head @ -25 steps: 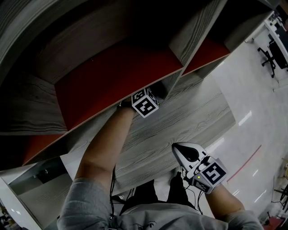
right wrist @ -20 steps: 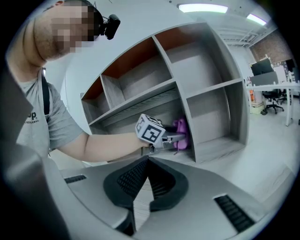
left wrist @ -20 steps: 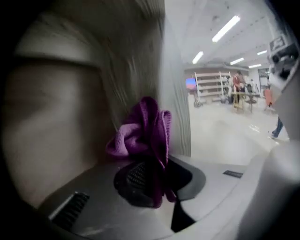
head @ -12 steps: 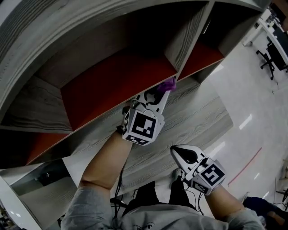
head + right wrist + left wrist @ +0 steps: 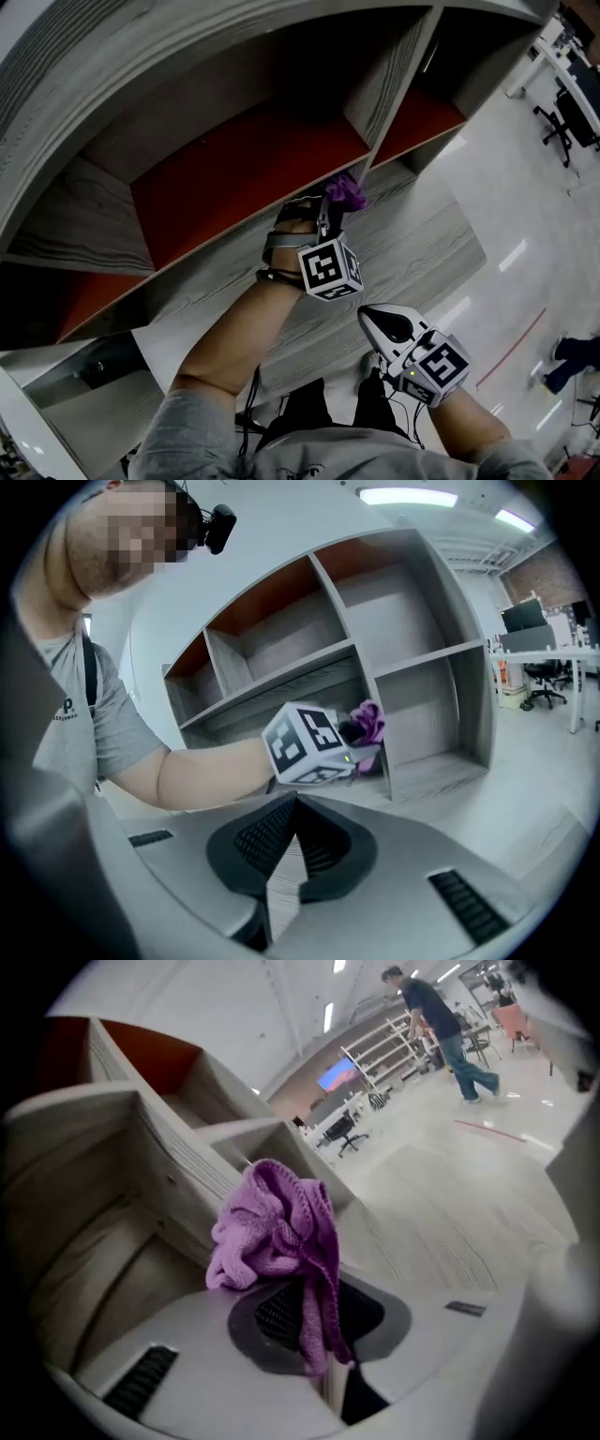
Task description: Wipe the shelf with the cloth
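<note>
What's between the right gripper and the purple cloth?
The left gripper itself, jaws shut on the cloth, as the right gripper view shows.

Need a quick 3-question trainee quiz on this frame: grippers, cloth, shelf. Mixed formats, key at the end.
1. True or false: the right gripper holds the purple cloth.
2. Which colour are the panels inside the shelf compartments? A) blue B) red C) green
3. Fill in: the left gripper is up at the shelf's front edge, while the right gripper's jaws are ____ with nothing between them.

Key: 1 false, the left gripper is clamped on the cloth; 2 B; 3 shut.
</note>
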Motion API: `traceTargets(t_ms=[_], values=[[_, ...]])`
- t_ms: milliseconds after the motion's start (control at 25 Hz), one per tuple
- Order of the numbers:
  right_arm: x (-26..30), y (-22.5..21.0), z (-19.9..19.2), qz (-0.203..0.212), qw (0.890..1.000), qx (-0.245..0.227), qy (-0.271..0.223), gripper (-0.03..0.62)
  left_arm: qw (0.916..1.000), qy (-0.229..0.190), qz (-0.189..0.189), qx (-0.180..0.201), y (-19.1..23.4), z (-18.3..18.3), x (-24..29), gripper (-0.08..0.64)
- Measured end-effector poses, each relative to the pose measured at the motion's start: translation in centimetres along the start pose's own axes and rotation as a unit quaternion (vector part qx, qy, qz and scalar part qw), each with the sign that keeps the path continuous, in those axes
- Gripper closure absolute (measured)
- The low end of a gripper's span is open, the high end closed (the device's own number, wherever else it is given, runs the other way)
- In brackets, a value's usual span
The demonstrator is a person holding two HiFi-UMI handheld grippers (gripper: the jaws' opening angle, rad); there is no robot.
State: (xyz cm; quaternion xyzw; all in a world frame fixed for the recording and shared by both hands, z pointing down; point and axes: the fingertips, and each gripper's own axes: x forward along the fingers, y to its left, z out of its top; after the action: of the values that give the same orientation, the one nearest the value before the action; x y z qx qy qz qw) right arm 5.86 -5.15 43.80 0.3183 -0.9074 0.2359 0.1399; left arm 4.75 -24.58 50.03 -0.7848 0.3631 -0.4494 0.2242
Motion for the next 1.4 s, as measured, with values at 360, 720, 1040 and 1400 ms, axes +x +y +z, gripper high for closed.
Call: traceTargets(t_ms=[360, 720, 1040, 1400], values=[[0.2, 0.2, -0.5, -0.012, 1.000, 0.001, 0.003, 0.571, 0.9855, 0.110, -0.124, 0.039, -9.8, -6.1, 5.7, 0.474], [1.0, 2.3, 2.8, 0.004, 1.000, -0.004, -0.005, 0.571, 0.9768, 0.049, -0.142, -0.153, -7.5, -6.5, 0.8, 0.474], [5.8, 6.6, 7.2, 0.130, 0.991, -0.025, 0.006, 0.571, 0.8492, 0.014, 0.142, -0.508, 6.4, -24.2, -20.3, 0.474], [8.5, 9.6, 5.9, 0.266, 0.960, -0.062, 0.063, 0.571, 0.6818, 0.065, 0.392, -0.614, 11.6, -36.9, -36.4, 0.472]])
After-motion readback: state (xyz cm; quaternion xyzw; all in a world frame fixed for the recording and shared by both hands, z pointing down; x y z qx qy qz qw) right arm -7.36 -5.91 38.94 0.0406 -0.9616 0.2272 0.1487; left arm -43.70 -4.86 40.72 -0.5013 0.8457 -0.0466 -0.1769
